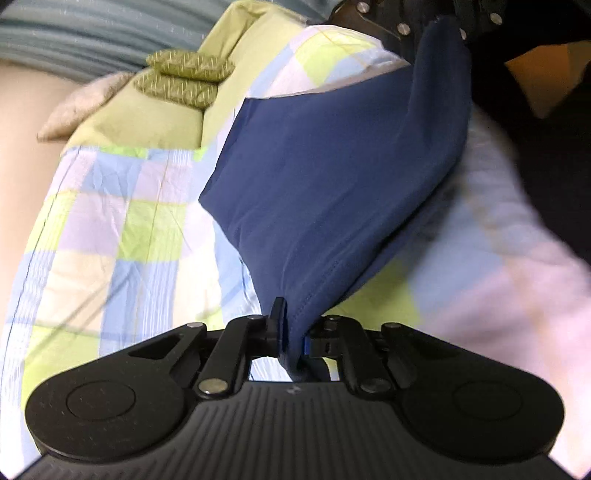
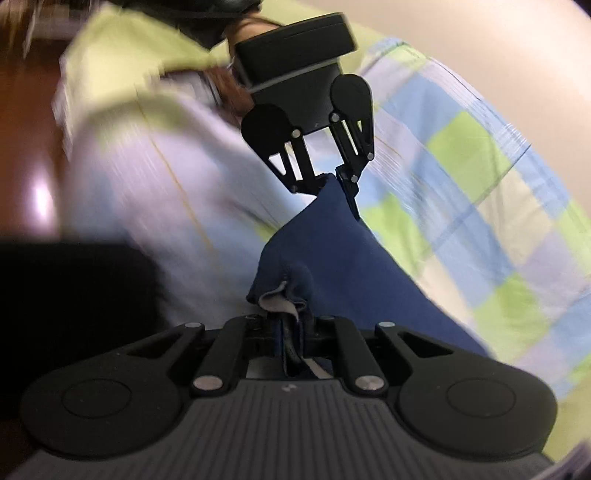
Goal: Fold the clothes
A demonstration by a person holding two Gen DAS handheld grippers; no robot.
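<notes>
A navy blue garment hangs stretched above a checked bed sheet. My left gripper is shut on one stitched edge of it. The right gripper shows at the top of the left wrist view, holding the far end of the cloth. In the right wrist view my right gripper is shut on a bunched corner of the blue garment, where a pale grey lining shows. The left gripper is seen there above, clamping the other end.
Two green patterned cushions lie stacked on a plain green cover at the bed's far end. A beige wall borders the bed on the left. A dark object sits at the left in the right wrist view.
</notes>
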